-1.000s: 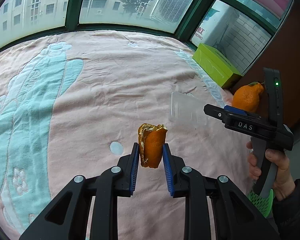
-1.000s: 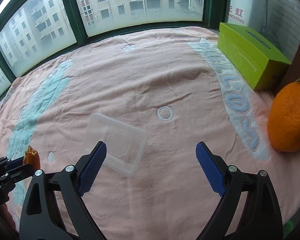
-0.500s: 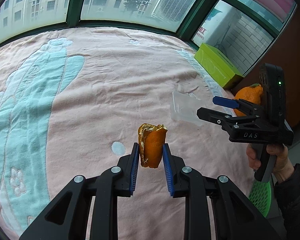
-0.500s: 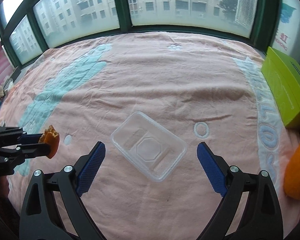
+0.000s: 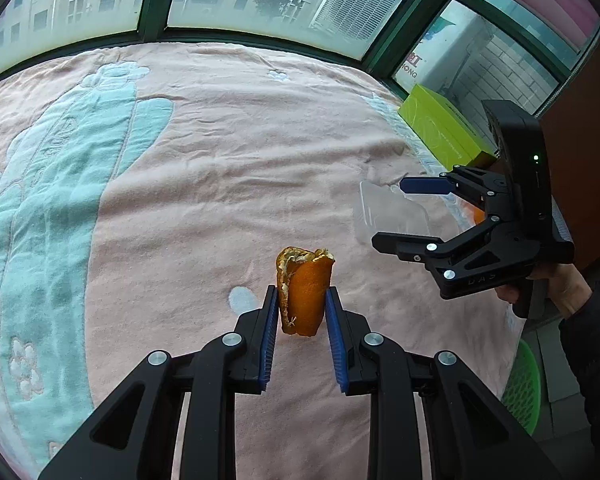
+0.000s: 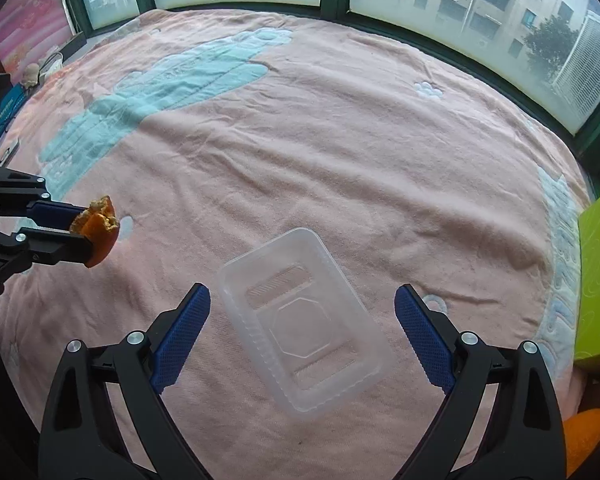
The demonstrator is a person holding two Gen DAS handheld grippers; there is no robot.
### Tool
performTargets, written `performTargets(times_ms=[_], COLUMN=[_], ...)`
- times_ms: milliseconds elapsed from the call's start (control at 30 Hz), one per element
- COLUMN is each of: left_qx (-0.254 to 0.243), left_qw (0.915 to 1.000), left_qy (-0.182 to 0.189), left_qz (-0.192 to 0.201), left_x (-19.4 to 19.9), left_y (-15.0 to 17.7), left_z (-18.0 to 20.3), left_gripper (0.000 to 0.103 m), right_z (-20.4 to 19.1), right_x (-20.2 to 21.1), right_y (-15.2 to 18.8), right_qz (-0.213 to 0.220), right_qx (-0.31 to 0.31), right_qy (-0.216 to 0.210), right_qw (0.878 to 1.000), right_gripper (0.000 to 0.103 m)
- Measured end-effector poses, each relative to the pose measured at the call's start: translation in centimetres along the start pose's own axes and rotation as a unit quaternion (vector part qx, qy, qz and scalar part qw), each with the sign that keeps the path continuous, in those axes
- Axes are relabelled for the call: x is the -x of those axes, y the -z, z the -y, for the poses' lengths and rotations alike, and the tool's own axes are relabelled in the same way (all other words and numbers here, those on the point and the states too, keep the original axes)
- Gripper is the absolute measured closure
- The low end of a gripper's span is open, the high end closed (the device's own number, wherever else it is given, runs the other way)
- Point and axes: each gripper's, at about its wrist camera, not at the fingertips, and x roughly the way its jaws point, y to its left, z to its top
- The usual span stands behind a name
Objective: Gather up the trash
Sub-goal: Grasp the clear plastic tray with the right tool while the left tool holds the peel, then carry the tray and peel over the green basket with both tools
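My left gripper [image 5: 302, 300] is shut on a folded piece of orange peel [image 5: 305, 291], held upright above the pink blanket [image 5: 204, 184]. The right wrist view has that peel [image 6: 98, 230] at its left edge, still in the left gripper [image 6: 86, 236]. A clear plastic tray [image 6: 300, 320] lies flat on the blanket. My right gripper [image 6: 300, 322] hovers above it, open wide, with one blue pad on each side of the tray and neither touching. Seen from the left wrist, the right gripper [image 5: 392, 210] hangs over the tray [image 5: 388, 216].
A green box [image 5: 440, 128] stands at the blanket's right edge by the window. A whole orange [image 6: 588, 436] lies near the right corner. A green plastic basket [image 5: 520, 384] sits on the floor to the right, below a person's hand [image 5: 556, 284] and dark sleeve.
The right gripper has rolled and moved over the clear tray, so the tray now lies between its fingers. The left gripper has kept still with the peel.
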Motion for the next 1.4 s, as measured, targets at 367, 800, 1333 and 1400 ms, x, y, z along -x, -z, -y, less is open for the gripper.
performTargets(times_ms=[367, 800, 1333, 1400], left_qx=[0.005, -0.035, -0.149, -0.163], left_qw=[1.0, 0.999, 0.9829, 0.9795], left_qy=[0.0, 0.028, 0.103, 0.113], left_qz=[0.002, 0.004, -0.032, -0.039], left_x=[0.2, 1.4, 1.4, 1.2], left_y=[0.1, 1.0, 5.8, 6.4], left_z=[-0.3, 4.1, 16.6, 18.3], left_gripper=[0.08, 0.08, 0.08, 0.08], right_z=[-0.2, -2.4, -3.8, -3.8], right_x=[-0.7, 6.4, 18.4, 19.6], right_y=[0.4, 6.8, 23.6, 25.8], right_qz=[-0.01, 0.058, 0.112, 0.114], right_qx=[-0.044, -0.195, -0.362, -0.379], right_qy=[0.005, 0.023, 0.11, 0.123], right_qw=[0.999, 0.979, 0.919, 0.91], right_gripper=[0.04, 0.042, 0.042, 0.042])
